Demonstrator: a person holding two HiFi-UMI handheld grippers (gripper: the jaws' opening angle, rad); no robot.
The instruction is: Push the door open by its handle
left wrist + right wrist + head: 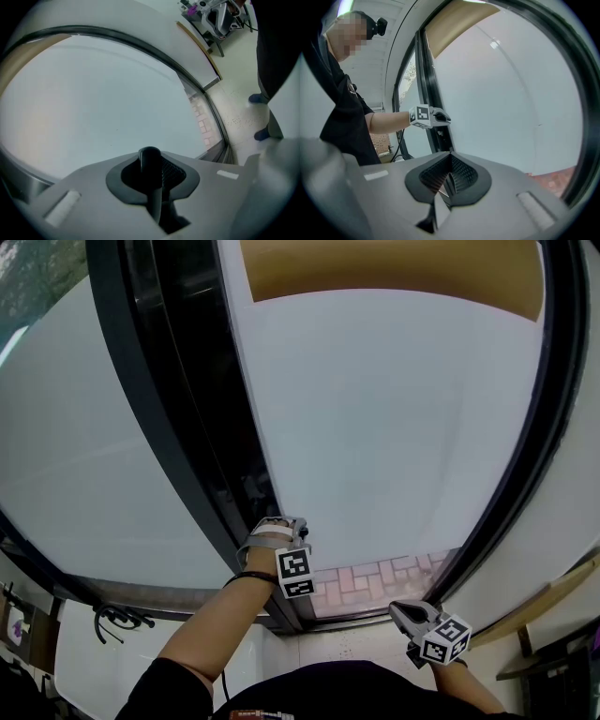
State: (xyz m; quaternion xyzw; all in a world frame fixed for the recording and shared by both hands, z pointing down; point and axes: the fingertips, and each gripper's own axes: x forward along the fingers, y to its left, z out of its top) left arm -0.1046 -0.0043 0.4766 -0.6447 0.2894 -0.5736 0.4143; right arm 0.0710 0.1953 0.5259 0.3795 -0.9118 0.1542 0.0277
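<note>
Plainly, one handle (150, 161) shows, a dark round-ended bar standing between the left gripper's jaws in the left gripper view, with a ribbed pad (172, 172) pressed against its right side. From the head view it cannot be made out, since the gripper covers it. It sits at the left edge of a single door (394, 427), a frosted pale panel with one tan band (394, 268) across its top.

The left gripper (279, 523) is clenched on that handle, its tips up against the door's edge, just beside the black frame post (178, 427). The person's bare left forearm (216, 624) reaches up to it. The right gripper (401, 611) hangs low near the door's bottom right corner, apart from the panel, its jaws pressed together with nothing between them. Two marker cubes show, one on each gripper: (295, 572) and (446, 637).

Beyond the post lies a second frosted panel (84, 446). Through a clear strip at the door's foot, brick paving (375, 577) is visible. Dark cables (117, 618) lie on the pale floor at lower left.
</note>
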